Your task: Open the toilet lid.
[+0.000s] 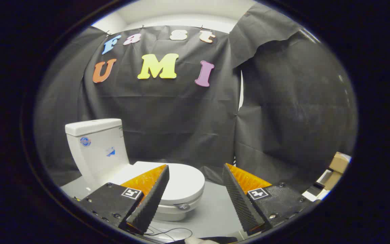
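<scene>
A white toilet stands on the grey floor, with its tank [96,145] behind and to the left of the bowl. Its lid [181,181] lies flat and closed over the seat. My gripper [195,170] is open, fingers spread wide with nothing between them. The left finger [152,198] overlaps the near left part of the lid in view; I cannot tell if it touches. The right finger [240,198] sits apart from the toilet, to the right of the bowl's front rim.
Black cloth walls close in behind and to the right. A cardboard box [339,162] and other clutter sit low at the far right. A thin cable [171,232] loops on the grey floor [215,206] just before the fingers.
</scene>
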The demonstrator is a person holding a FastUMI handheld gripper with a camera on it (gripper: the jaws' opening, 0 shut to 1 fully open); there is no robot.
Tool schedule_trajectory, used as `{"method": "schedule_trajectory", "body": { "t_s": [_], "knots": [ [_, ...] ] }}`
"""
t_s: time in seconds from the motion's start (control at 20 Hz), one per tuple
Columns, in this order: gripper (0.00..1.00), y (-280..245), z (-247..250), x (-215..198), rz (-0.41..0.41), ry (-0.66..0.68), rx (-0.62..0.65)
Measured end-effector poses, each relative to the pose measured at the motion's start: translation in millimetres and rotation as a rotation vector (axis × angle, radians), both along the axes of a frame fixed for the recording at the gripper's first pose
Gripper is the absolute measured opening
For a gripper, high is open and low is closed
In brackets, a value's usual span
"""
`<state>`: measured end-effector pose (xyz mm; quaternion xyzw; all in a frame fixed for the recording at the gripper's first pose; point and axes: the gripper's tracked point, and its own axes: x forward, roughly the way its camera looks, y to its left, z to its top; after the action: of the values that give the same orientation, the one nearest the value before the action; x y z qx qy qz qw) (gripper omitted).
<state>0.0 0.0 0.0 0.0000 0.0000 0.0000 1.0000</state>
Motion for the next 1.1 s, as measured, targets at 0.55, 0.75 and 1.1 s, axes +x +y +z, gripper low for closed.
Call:
{"method": "schedule_trajectory", "body": {
  "t_s": [0.55, 0.75, 1.1],
  "knots": [
    [0.99, 4, 1, -2, 0.018, 0.011, 0.006],
    [0.99, 2, 1, -2, 0.013, 0.009, 0.021],
    [0.99, 8, -1, 11, 0.022, 0.025, 0.027]
  ]
}}
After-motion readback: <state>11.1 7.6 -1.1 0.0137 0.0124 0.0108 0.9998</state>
